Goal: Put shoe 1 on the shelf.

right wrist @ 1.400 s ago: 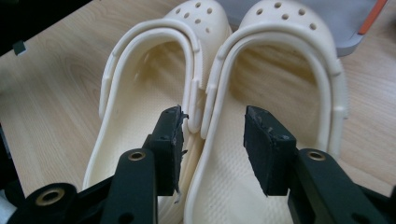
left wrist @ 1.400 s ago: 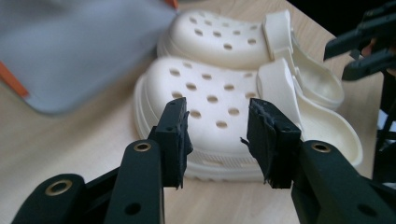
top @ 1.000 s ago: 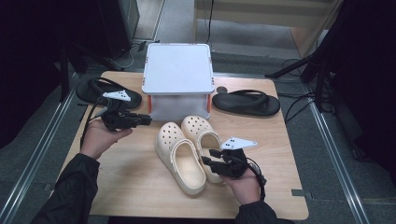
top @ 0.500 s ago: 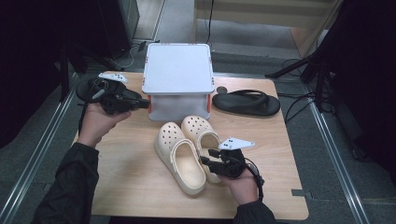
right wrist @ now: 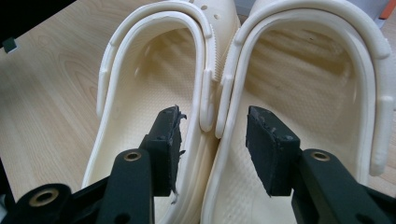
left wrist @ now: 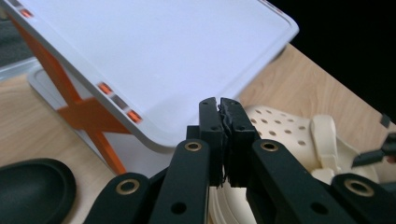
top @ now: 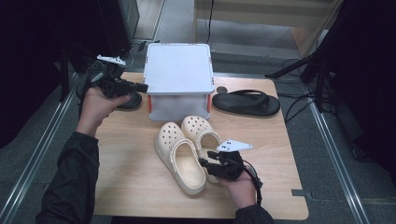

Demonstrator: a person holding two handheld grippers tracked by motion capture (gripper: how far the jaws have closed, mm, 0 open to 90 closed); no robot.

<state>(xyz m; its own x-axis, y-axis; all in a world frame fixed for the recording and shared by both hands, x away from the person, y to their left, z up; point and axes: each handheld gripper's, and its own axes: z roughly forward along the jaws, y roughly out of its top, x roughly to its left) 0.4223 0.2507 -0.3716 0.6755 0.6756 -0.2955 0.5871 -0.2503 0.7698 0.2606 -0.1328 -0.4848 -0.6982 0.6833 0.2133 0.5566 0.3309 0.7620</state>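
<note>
On the desk (top: 140,186): wooden top bearing a box, two pairs of footwear and both tongs; a person's forearms come in from the near edge.
Box: white lidded box (top: 178,70) with orange corner struts, at the far middle of the desk; in the left gripper view its lid (left wrist: 154,56) slopes across the upper part.
Right sandal: black flip-flop (top: 246,102) lying flat at the far right, just beside the box.
Left sandal: second black flip-flop (top: 128,99) left of the box, mostly hidden behind the left hand; its rounded end shows in the left gripper view (left wrist: 32,186).
Clogs: two cream clogs (top: 187,151) side by side in front of the box, toes toward it, inner sides touching along the heels (right wrist: 212,107).
Left tongs (top: 140,87): held above the desk's far left beside the box, jaws pressed together with nothing between them (left wrist: 223,135); they have just been closing.
Right tongs (top: 204,162): at the heel end of the clogs, jaws apart astride the two touching inner walls (right wrist: 212,154), one jaw over each clog; whether the pads press the walls I cannot tell.
</note>
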